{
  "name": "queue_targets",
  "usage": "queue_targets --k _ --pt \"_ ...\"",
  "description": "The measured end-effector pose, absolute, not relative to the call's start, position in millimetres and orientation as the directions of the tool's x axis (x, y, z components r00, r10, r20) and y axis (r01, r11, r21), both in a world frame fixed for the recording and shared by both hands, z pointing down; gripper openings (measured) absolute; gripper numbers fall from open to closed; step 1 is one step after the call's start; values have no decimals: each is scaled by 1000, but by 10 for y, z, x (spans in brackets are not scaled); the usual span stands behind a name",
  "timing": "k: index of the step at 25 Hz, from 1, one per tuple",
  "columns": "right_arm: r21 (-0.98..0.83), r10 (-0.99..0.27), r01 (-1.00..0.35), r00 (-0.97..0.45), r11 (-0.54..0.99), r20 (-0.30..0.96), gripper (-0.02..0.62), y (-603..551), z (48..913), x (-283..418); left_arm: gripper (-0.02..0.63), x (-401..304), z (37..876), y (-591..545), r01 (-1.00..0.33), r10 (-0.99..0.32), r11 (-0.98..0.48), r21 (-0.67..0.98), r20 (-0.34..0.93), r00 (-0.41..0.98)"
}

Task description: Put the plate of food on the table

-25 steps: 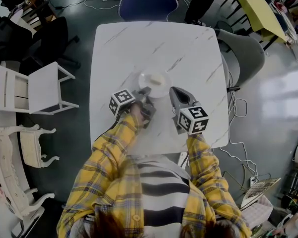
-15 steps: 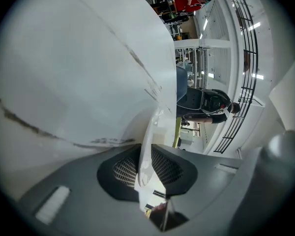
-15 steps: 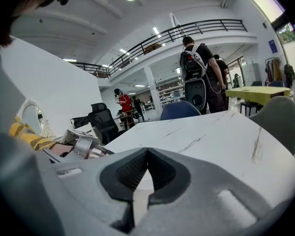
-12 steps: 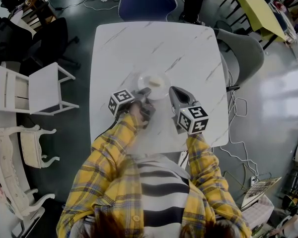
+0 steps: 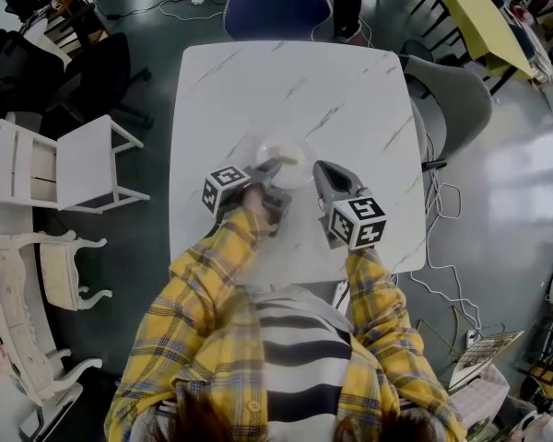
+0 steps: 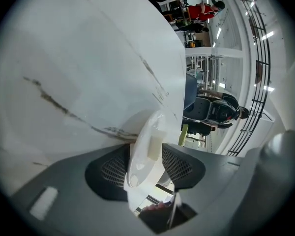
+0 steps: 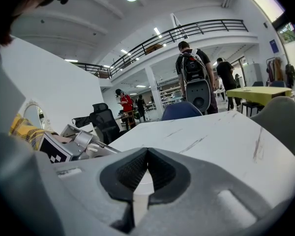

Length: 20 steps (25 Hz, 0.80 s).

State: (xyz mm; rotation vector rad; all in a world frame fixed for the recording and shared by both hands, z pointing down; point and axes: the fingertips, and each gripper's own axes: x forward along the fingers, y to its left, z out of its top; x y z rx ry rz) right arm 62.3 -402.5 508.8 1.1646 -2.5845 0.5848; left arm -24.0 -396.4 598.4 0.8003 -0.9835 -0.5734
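The left gripper's (image 6: 145, 163) jaws were opening, the plate's (image 6: 141, 154) rim loose between them. The right gripper (image 5: 321, 168), pressed shut and empty, lay just right of it. A blue chair (image 5: 276, 3) stood at the table's (image 5: 286, 81) far edge, a grey chair (image 5: 452, 99) by its right edge. The white plate sat mid-table toward the near edge, carrying pale food (image 6: 155, 144).

Dark floor (image 5: 138, 256), blue chair (image 5: 276, 3), seemingly white cables (image 5: 180, 3)

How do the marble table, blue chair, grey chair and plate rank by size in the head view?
1. White marble-patterned square table
2-3. Dark blue padded chair and grey shell chair: about alike, both partly hidden
4. Small round white plate of food
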Motion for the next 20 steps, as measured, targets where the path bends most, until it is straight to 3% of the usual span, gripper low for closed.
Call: queue_targets --k 10,16,20 --pt "-255 -664 -760 -648 598 374 -2 -4003 5055 635 223 -297 5983 -3939 -85 -680 639 764 614 401" --pt "-256 -667 -764 -644 593 375 -2 -4017 5061 659 215 -338 5995 -3884 -359 -632 578 733 680 371" --pt "-251 -658 -759 -648 601 384 -2 -3998 5084 622 206 -318 5993 -3808 -449 -607 543 710 701 375"
